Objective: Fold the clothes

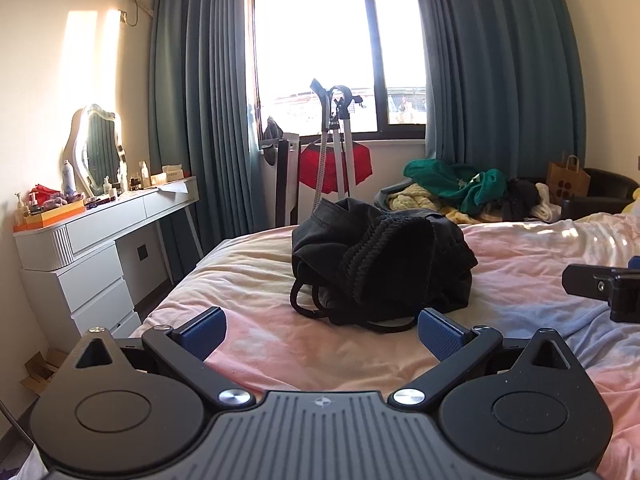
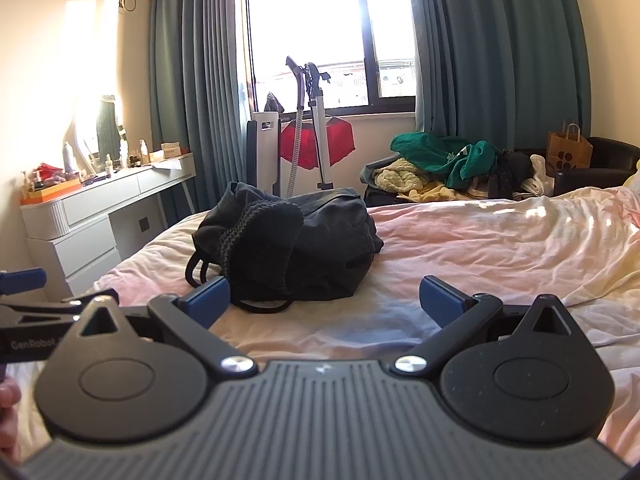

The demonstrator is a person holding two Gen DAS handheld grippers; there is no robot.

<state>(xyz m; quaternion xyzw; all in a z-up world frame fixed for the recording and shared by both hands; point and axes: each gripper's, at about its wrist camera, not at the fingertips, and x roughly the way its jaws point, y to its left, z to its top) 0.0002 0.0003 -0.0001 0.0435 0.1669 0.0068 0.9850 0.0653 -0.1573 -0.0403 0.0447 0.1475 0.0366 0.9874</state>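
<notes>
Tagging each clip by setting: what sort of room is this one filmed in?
A home bedroom, most likely: a bed with pink sheets holding a crumpled dark garment, a white dressing table with a mirror, and curtains at the window.

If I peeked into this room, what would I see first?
A crumpled dark garment heaped in the middle of the pink bed, cords dangling. Behind it the bright window glares between teal curtains. Up close, the open left tool and right tool hover empty.
</notes>
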